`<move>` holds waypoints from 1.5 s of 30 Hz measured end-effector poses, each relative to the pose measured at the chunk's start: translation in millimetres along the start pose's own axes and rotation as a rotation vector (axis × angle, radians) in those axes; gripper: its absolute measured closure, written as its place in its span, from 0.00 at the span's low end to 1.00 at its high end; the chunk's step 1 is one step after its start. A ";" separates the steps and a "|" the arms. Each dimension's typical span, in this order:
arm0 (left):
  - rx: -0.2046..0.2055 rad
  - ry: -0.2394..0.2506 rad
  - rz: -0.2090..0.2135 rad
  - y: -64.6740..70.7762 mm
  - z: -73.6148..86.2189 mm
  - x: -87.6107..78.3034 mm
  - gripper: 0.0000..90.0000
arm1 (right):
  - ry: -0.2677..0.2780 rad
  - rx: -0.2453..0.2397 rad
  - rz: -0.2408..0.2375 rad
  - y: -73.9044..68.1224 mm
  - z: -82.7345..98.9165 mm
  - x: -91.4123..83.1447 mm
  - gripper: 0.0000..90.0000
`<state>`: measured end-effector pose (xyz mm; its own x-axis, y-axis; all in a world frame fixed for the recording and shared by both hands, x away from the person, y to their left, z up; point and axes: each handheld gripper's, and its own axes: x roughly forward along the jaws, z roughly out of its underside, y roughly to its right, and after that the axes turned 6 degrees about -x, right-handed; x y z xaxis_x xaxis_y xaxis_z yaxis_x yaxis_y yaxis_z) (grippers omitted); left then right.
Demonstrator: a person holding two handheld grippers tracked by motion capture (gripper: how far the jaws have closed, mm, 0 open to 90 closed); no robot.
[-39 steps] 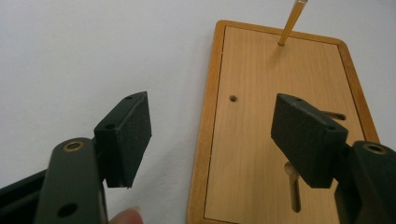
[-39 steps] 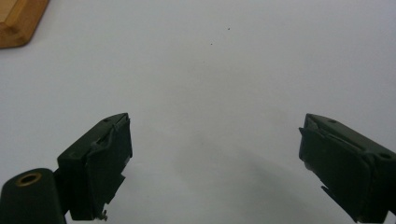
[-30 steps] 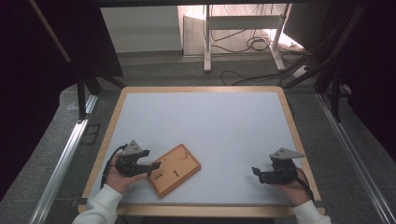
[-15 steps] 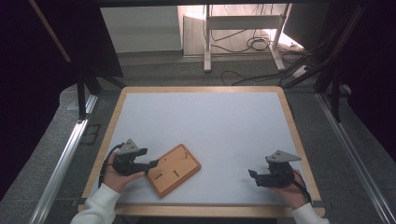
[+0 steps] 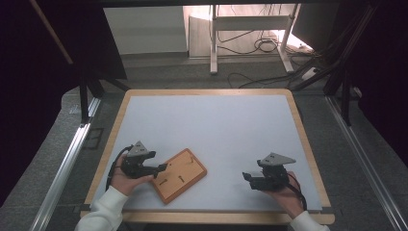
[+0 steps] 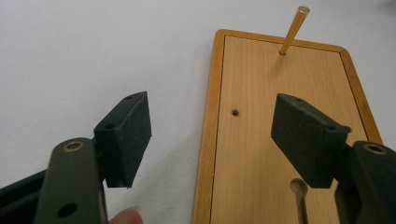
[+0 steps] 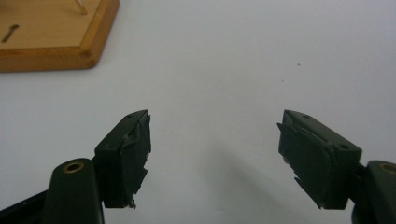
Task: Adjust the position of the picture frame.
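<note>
Wooden and honey-toned, a small rectangular peg board [image 5: 177, 175] lies flat and askew on the pale grey surface [image 5: 207, 125], near the front edge and left of centre, in the high view. A thin brass-coloured peg [image 6: 293, 30] stands upright, slightly tilted, in a hole near the board's far end, as seen in the left gripper view; a small empty hole [image 6: 235, 112] sits by the board's raised rim, and a keyhole-shaped slot [image 6: 299, 189] lies closer to the camera.

At the board's left end, the left claw [image 5: 162, 168], held in a person's left hand [image 5: 126, 181] with a white sleeve [image 5: 101, 211], has its jaws spread wide apart and holds nothing. In its own view one jaw hangs over the bare surface just beside the board's long edge, while the other hangs over the board's wooden face; whether either pad touches the wood cannot be told.

Well apart to the right, the right claw [image 5: 247, 177] rests in the person's right hand [image 5: 285, 192] near the front right of the surface, pointing left toward the board. Its jaws also stand wide open and empty over bare surface, their pad edges visibly frayed in the right gripper view, with a corner of the board at the upper left of that view.

A light wooden frame [image 5: 120, 113] borders the surface.
</note>
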<state>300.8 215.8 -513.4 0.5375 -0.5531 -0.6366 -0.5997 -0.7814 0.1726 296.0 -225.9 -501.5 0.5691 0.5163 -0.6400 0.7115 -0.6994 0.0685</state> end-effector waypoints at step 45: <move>0.004 -0.007 -0.007 0.8 0.6 4.9 0.32 | -0.023 -0.181 -0.175 -87.0 -88.7 104.8 0.42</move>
<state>302.6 212.7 -516.8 0.5370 -0.5457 -0.6433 -0.5985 -0.7839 0.1653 330.3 -67.2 -506.6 0.4225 0.6089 -0.6714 0.8619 -0.4990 0.0899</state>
